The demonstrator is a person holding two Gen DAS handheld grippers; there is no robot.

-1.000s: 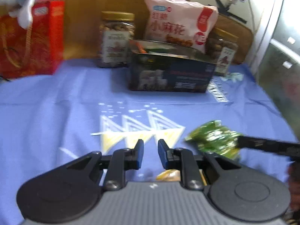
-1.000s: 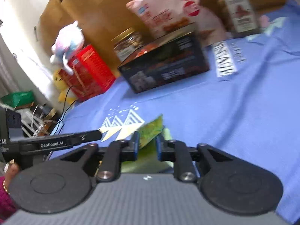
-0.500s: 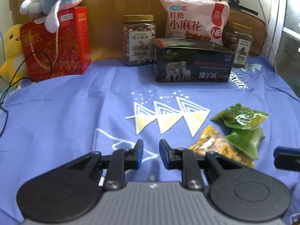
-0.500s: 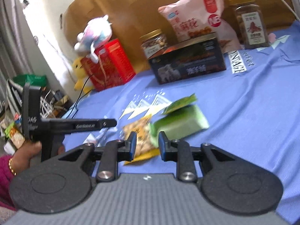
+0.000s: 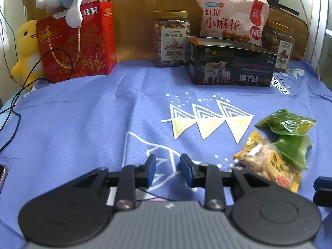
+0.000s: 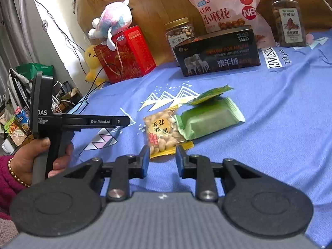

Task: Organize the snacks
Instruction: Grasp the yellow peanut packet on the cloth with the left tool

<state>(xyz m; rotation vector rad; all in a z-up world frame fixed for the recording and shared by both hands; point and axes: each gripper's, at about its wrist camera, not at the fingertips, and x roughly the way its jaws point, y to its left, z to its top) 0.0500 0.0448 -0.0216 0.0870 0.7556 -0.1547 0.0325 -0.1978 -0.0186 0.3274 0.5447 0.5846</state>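
Observation:
Three small snack packs lie together on the blue cloth: a yellow peanut pack [image 5: 269, 164] [image 6: 162, 130], a light green bar pack [image 5: 294, 149] [image 6: 209, 120] and a dark green pouch [image 5: 287, 122] [image 6: 209, 95]. An open dark box with sheep on it [image 5: 232, 64] [image 6: 217, 54] stands at the back. My left gripper [image 5: 166, 171] is open and empty, low over the cloth left of the packs. My right gripper [image 6: 161, 157] is open and empty, its tips just short of the peanut pack.
Behind the box stand a pink snack bag [image 5: 230, 20], two nut jars [image 5: 171, 39] [image 5: 279, 45], a red gift box [image 5: 76, 41] with a plush toy on it, and a yellow duck [image 5: 26, 47]. A black cable [image 5: 12, 103] trails at the left edge.
Both grippers pulled back from the box and now sit lower and steadier. The green pack the right gripper held a second ago now lies on the cloth. Both jaws stand a little wider.

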